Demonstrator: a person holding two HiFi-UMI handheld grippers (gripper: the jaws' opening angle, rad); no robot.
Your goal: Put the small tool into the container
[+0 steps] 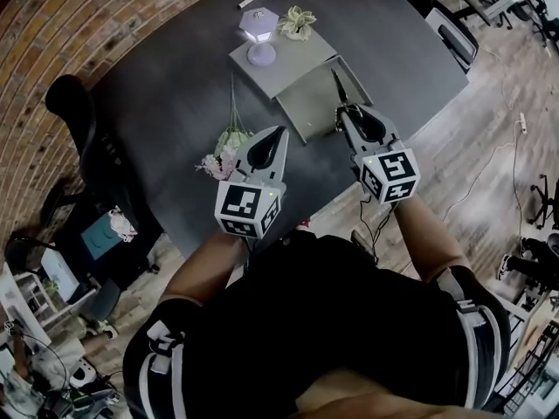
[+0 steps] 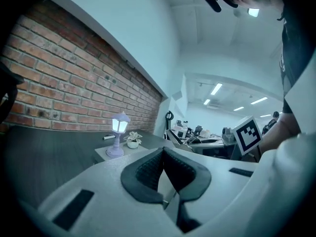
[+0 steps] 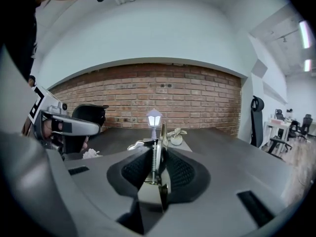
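Right gripper (image 1: 351,120) clamped partway shut on the small spring-loaded metal snips (image 1: 337,90). Blades point at the shallow grey rectangular tray (image 1: 306,110); height above it unclear. Left gripper (image 1: 278,138) closed, empty. Risk, my judgement: a thin-edge grip may pivot. Releasing short of the rim drops the snips onto the dark table (image 1: 175,85).

Left tool (image 1: 279,133) pinched closed; right tool (image 1: 344,112) clamped — both extended forward.
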